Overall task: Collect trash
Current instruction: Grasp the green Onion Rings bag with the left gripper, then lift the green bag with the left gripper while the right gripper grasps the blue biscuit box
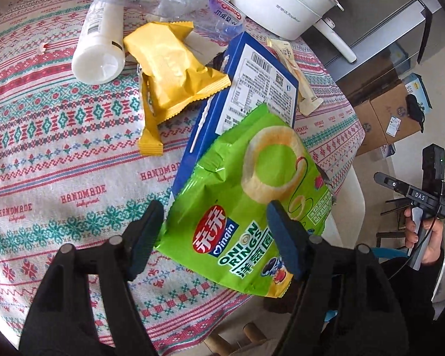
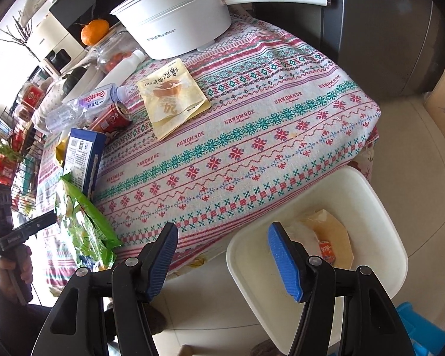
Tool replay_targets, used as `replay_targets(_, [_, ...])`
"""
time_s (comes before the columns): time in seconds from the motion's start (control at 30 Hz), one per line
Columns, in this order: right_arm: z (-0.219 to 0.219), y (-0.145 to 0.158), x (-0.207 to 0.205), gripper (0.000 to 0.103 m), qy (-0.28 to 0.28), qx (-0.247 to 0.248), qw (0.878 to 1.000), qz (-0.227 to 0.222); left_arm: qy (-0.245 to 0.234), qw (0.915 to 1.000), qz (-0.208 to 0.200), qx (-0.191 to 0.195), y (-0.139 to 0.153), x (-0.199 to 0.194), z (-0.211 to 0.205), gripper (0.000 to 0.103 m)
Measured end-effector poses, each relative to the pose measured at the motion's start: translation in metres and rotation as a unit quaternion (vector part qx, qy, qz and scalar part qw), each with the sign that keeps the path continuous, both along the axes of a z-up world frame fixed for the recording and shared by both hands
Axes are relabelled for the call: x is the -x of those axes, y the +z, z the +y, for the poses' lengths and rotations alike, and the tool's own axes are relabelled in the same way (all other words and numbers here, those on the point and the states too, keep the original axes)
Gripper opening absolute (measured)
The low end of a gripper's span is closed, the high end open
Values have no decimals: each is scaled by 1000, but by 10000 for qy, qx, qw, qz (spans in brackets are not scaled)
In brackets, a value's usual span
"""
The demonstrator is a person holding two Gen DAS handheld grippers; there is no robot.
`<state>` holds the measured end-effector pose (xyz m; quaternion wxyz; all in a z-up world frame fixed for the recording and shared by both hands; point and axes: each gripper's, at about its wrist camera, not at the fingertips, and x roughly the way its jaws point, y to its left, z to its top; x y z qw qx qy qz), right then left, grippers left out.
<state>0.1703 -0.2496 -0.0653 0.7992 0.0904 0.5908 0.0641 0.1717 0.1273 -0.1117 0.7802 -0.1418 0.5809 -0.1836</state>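
Green crinkly foil, the onion rings bag (image 1: pixel 246 207) lies at the table's near edge, its far end propped on the blue box (image 1: pixel 240 95), its near corner overhanging the tablecloth (image 1: pixel 59 136). We judge it light, soft and slippery, likely to crumple and slide rather than resist, so the flat lower half near the printed name looks the best place to pinch.

Our left gripper (image 1: pixel 219 234) straddles that part: its jaws stand partly spread, one finger at the bag's left edge, the other over its face, and we cannot tell whether the pads press yet.

Our right gripper (image 2: pixel 222 258) hangs half spread and empty above the white bin (image 2: pixel 370 207) beside the table.
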Motion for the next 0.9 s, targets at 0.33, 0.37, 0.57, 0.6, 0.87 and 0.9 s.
replay_targets(0.33, [6,-6,-2,65,20,19,10000,75,-199,9998,6,-58,1,7,-6,18])
replay_targets(0.37, [6,-6,-3,65,14,17,10000,85,-247,9997,-13,-45,2,9,-9,12])
replay_targets(0.57, [10,-5,-5,65,4,-35,10000,71,-296,9980,-465,319,30,17,-20,5])
replay_targets(0.6, [11,-4,-5,65,10,-46,10000,55,-267,9971,-583,399,38,20,-19,5])
replay_targets(0.87, [29,4,-14,68,13,-114,9999,-95,511,9787,-1810,819,106,37,15,3])
replay_targets(0.9, [34,5,-15,70,11,-113,9999,-130,663,9747,-1985,788,114,39,21,3])
